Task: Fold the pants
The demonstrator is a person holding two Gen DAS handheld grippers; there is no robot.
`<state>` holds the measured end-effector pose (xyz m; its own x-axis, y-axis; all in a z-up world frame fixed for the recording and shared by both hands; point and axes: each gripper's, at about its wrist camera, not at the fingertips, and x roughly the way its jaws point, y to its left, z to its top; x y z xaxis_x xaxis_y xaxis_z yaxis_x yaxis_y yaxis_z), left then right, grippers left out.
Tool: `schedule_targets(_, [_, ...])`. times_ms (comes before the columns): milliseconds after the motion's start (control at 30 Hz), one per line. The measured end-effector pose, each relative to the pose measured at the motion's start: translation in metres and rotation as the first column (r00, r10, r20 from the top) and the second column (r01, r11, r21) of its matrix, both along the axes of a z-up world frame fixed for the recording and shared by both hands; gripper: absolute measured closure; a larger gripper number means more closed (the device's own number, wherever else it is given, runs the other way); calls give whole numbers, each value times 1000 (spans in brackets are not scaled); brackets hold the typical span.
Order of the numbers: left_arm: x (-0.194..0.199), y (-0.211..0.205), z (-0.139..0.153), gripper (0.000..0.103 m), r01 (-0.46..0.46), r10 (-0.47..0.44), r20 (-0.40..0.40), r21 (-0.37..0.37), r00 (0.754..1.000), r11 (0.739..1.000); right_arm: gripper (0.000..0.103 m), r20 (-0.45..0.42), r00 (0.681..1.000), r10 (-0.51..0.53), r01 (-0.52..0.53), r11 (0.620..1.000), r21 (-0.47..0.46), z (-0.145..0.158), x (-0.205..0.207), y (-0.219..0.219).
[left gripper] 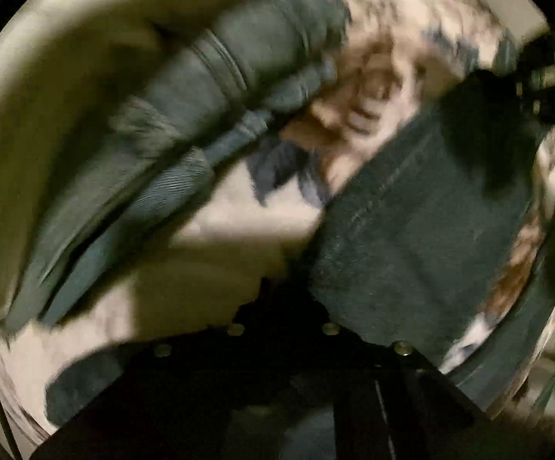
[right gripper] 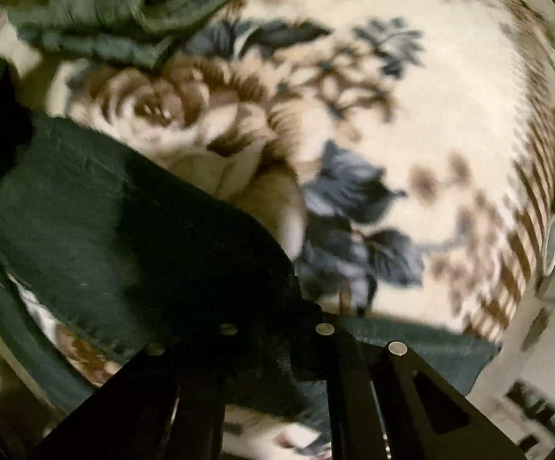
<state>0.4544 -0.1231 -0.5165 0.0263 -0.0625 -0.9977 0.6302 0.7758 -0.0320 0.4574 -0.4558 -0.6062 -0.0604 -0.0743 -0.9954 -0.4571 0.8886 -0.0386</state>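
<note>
The dark green pants lie on a floral blanket. In the left wrist view one end of the pants (left gripper: pixel 423 230) runs into my left gripper (left gripper: pixel 281 329), which is shut on the cloth; the bunched part (left gripper: pixel 185 115) lies at upper left. In the right wrist view a stretched edge of the pants (right gripper: pixel 116 230) runs into my right gripper (right gripper: pixel 277 329), shut on it, and a crumpled heap of the pants (right gripper: pixel 132 11) lies at top left. Both views are blurred by motion. The other gripper (left gripper: pixel 538 88) shows dimly at the right edge.
The cream blanket with brown and blue flowers (right gripper: pixel 411 122) covers the surface under the pants. Its edge and a patterned floor (right gripper: pixel 526 402) show at lower right of the right wrist view. A pale, out-of-focus wall or surface (left gripper: pixel 66 57) fills the upper left of the left wrist view.
</note>
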Motion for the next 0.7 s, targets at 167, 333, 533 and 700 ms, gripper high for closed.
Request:
schedule_targets(167, [-63, 25, 67, 97, -237, 245, 82, -97, 966, 967, 94, 117, 981, -154, 144, 985, 93, 60, -45, -37])
schedule_targets(333, [-136, 29, 82, 97, -406, 411, 63, -73, 910, 911, 94, 179, 954, -239, 221, 968, 118, 96, -121, -25])
schedule_targets(533, [-215, 33, 50, 97, -540, 539, -45, -40, 841, 841, 94, 170, 951, -259, 252, 966, 59, 84, -247, 21])
schedule_targets(700, [-246, 40, -11, 97, -602, 597, -129, 1, 792, 798, 93, 113, 964, -241, 242, 970, 7, 28, -298, 34])
